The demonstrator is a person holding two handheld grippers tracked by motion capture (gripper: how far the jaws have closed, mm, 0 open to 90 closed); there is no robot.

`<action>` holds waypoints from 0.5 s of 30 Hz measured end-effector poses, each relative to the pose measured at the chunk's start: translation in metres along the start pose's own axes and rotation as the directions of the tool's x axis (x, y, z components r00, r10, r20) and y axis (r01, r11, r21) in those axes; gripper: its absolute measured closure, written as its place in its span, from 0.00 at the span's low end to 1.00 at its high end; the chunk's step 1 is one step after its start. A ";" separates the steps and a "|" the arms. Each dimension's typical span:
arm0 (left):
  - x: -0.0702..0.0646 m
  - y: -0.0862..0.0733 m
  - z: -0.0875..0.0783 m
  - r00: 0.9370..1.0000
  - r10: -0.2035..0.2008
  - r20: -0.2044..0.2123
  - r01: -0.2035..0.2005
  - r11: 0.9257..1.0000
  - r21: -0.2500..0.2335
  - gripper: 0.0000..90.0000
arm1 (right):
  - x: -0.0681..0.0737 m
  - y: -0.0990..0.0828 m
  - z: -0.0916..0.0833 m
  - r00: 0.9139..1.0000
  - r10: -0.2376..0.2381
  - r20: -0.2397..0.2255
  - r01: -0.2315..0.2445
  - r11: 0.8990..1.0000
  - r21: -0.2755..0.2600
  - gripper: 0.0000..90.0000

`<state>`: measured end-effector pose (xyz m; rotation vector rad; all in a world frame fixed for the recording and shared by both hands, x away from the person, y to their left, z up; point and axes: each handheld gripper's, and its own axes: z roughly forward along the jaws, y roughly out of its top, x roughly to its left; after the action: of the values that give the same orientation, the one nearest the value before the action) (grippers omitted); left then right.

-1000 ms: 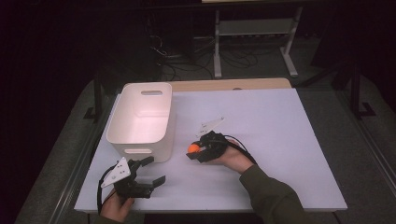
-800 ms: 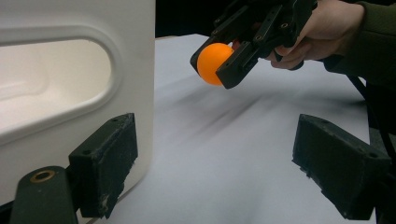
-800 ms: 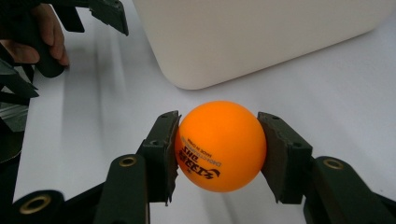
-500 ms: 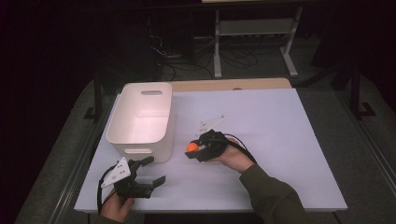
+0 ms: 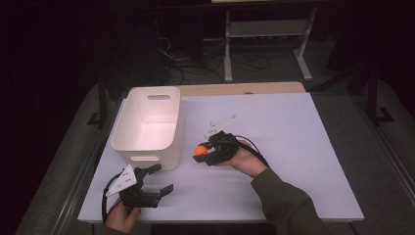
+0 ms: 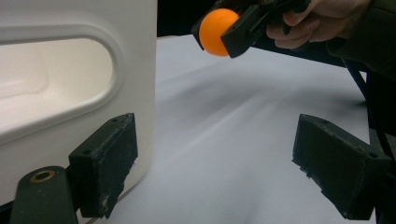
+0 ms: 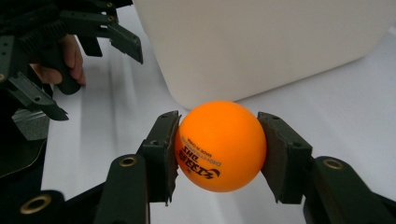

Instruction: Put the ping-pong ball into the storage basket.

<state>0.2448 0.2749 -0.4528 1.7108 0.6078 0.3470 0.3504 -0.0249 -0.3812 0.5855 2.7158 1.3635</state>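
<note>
High view: the right tongs (image 5: 204,152) pinch an orange ball (image 5: 200,150) above the white counter (image 5: 293,147), just beside the near right corner of a white bin (image 5: 147,142). The ball is apart from the bin wall, with a small strip of counter between them. The person's right hand (image 5: 244,159) wraps the body of these tongs, a dark green sleeve (image 5: 284,200) runs back to the bottom edge, and a cable loops beside the wrist.

In the right gripper view the two black pads press on opposite sides of the ball (image 7: 219,144), which carries dark printed lettering on its lower front. The bin (image 7: 261,42) rises behind it, and the other tongs show at the upper left.

The left tongs (image 5: 159,178) lie low near the front left corner of the counter, held by the left hand (image 5: 121,215), with a grey three-cornered plate on top. Their jaws stand spread with nothing between them. In the left gripper view one pad sits just beside the bin's wall (image 6: 140,70), below its oval handle slot; whether it touches cannot be told. The other pad is well apart over bare counter (image 6: 224,154). Farther off in that view, the ball (image 6: 217,31) hangs clear of the counter in the right tongs (image 6: 219,35).
</note>
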 end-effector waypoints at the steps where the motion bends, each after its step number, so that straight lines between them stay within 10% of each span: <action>1: 0.000 0.000 0.000 1.000 0.000 0.000 0.000 1.000 0.000 0.15 | 0.000 0.002 -0.001 1.000 -0.004 0.002 0.004 1.000 -0.002 0.55; 15: 0.000 0.000 0.000 1.000 -0.001 0.000 0.001 1.000 0.000 0.15 | -0.002 0.021 -0.011 1.000 -0.017 0.010 0.017 1.000 -0.008 0.55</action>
<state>0.2448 0.2750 -0.4527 1.7103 0.6085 0.3468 0.3565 -0.0231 -0.3586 0.5658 2.6997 1.3636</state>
